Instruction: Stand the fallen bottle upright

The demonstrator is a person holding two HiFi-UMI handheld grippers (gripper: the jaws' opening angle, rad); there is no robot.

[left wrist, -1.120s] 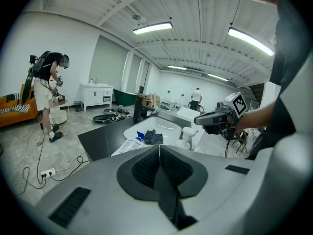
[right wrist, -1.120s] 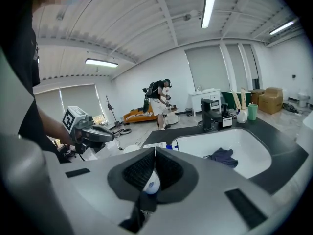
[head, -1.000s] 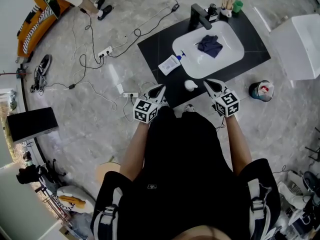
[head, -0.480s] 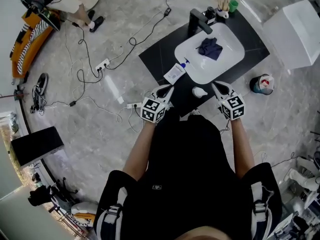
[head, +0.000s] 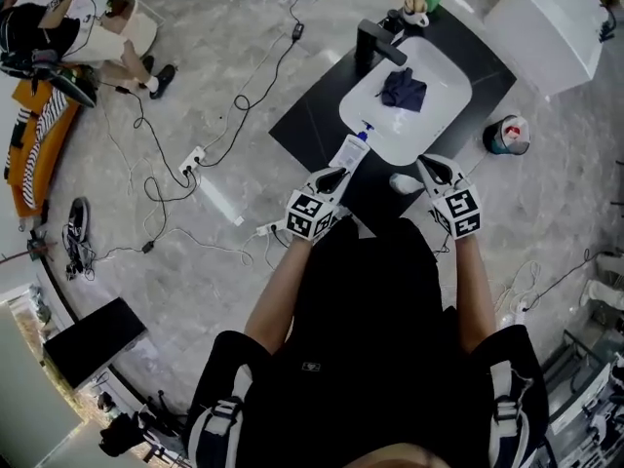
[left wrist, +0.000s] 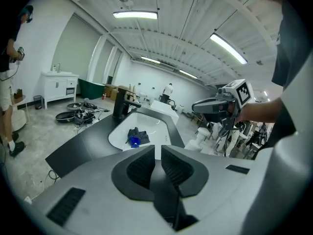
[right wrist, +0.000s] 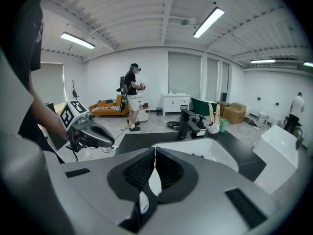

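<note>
I see both tongs closed on nothing; my left gripper (head: 333,175) sits just near of the fallen white flat bottle with blue cap (head: 351,150); it lies on the black counter (head: 312,115) at the white basin's (head: 445,94) near-left rim; my right gripper (head: 430,167) is right of it.

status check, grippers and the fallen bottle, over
Both shut, empty: left gripper, right gripper. Fallen white blue-capped bottle lies on black counter beside white sink, just ahead of left gripper. Nearby, a small white object between grippers.
</note>
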